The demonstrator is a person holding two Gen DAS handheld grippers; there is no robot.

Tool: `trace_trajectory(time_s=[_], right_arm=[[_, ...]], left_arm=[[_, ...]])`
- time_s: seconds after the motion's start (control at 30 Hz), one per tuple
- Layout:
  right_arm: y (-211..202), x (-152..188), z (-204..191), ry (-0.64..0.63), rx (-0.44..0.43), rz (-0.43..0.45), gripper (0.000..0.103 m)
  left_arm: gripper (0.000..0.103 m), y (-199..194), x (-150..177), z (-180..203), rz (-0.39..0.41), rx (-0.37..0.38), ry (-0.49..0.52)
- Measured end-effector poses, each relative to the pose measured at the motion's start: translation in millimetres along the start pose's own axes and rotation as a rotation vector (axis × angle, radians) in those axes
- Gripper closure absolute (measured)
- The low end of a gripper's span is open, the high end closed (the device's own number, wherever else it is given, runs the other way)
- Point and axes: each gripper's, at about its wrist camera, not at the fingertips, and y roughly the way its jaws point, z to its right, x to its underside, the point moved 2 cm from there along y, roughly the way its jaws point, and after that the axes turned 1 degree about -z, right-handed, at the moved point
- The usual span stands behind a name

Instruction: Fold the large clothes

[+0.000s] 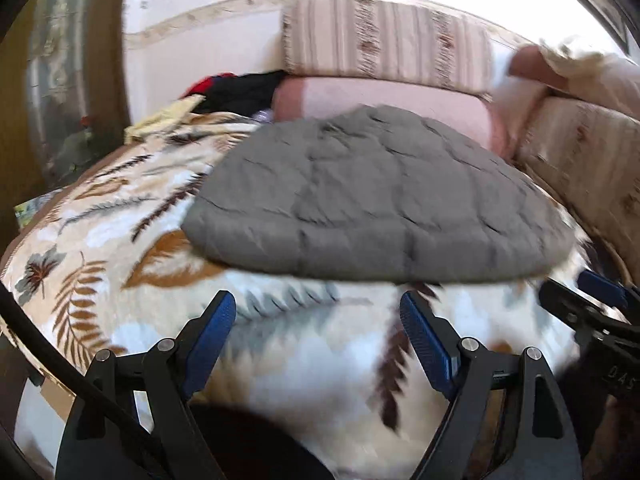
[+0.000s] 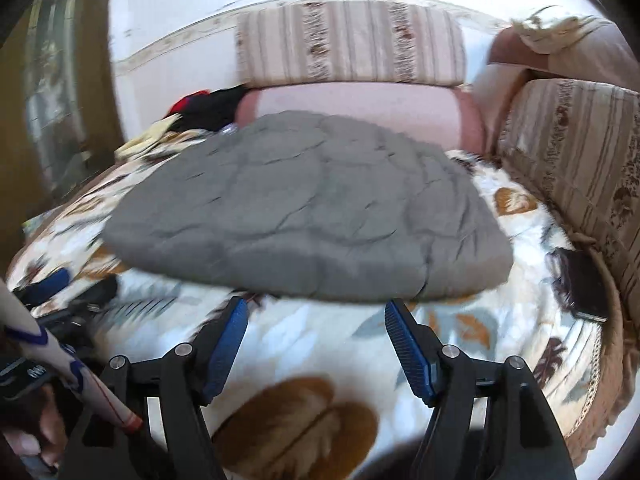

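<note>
Grey quilted garment (image 1: 372,196) lies folded on the bed (image 1: 304,360), soft, bulky, judged light. Left claw (image 1: 316,336) and right claw (image 2: 316,344) stand apart, empty, short of its near edge. Best hold: near corners, pinching all layers.

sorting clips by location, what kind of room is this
Probably a home living room or bedroom with corner seating. A leaf-patterned blanket covers a wide seat or bed, striped cushions line the wall behind it, and a grey quilted garment lies folded on top.
</note>
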Motion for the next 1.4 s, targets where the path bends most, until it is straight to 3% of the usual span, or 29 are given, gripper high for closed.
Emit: trace_trajectory(time_s=[0.13,0.37,0.47,0.7,0.77,0.97,1.1,1.23,1.4], right_arm=[[-28.5,-1.2,0.4,0.004,-0.056,0.025,0.027],[-77.7,-39.9,12.0,0.047,-0.064,0.123,0.02],[-91.0,-48.0,11.6,0.053,-0.064,0.148,0.018],[-109.7,-56.7,5.8,0.031,-0.086,0.141,0.018],[-120.6,-66.3,7.5,0.024,-0.09,0.163,0.018],[-171.9,-111.0,8.9,0.023,-0.074,0.308,0.01],[-189.4,-105.3,0.4,0.044,-0.019,0.4,0.002],[-170.0,-76.7,-3.0,0.11,0.037,0.354,0.001],[-130.6,-56.6,-13.6,0.049,0.073,0.209,0.001]], left_arm=[[0.02,-32.7,-6.9,12.5,0.048,0.056,0.059],[0.012,-86.8,-47.8,3.0,0.185,0.086,0.037],[0.011,-92.7,-51.7,-2.6,0.206,0.057,0.019],[0.008,-97.7,-70.2,-12.6,0.166,-0.005,0.002],[0.0,-108.8,-84.6,-13.6,0.189,-0.03,0.0],[0.0,-141.4,-127.3,-4.8,0.247,-0.084,0.041],[0.0,-143.1,-119.9,-1.3,0.272,-0.099,-0.009],[0.0,-135.7,-100.2,-1.3,0.254,-0.151,-0.046],[0.0,-98.9,-76.1,-2.8,0.082,-0.147,-0.048]])
